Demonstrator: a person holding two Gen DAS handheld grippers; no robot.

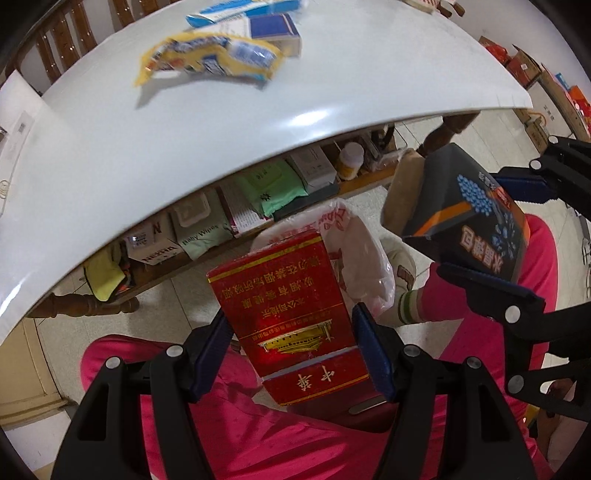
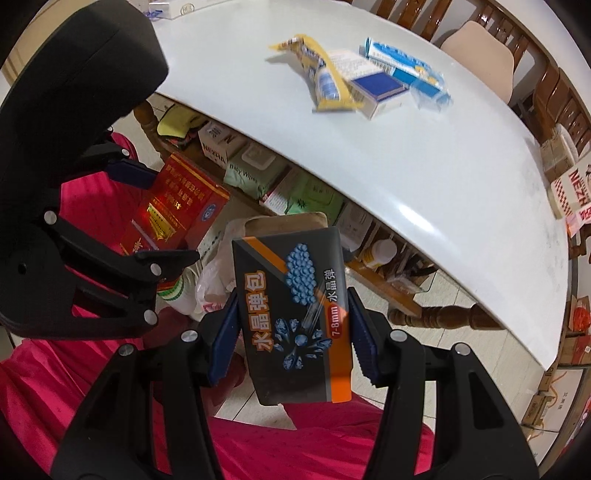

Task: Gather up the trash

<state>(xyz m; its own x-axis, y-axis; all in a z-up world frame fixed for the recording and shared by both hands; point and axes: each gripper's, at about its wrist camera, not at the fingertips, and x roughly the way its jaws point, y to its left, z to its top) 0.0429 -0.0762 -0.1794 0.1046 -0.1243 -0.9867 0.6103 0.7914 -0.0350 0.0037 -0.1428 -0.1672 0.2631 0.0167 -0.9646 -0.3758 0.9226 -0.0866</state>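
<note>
Between the blue pads of the left gripper [image 1: 291, 354], at 6 o'clock in the left wrist view, a red cigarette pack [image 1: 291, 314] is clamped across its width, its flip-top end nearest the camera. At 3 o'clock in that view the right gripper [image 1: 491, 236] likewise grasps a dark box [image 1: 469, 218] printed with blue beads and an orange stripe; the right wrist view shows this box [image 2: 295, 321] pinched between both pads at 6 o'clock, with the left gripper [image 2: 147, 218] and its red pack [image 2: 177, 206] at 9 o'clock. Just beyond both loads, toward the centre of each view, lies a white plastic bag [image 1: 362, 258] on the floor beside a foot in a striped sock [image 1: 406, 306]; whether its mouth is open cannot be told. Pink trousers [image 1: 258, 435] fill the lower field. Outward, at 12 o'clock, the white table [image 1: 147, 155] carries the remaining rubbish: a yellow wrapper [image 1: 207, 59], a blue-and-white box [image 1: 273, 29] and a light-blue packet [image 1: 221, 16], touching one another in a cluster. A low shelf [image 1: 236, 221] of packets lies under the table. Step in hand, as judged: carrying two pieces down off the table toward the bag. The next move calls for bringing each piece over the bag's opening, then releasing, before returning for the cluster.
</note>
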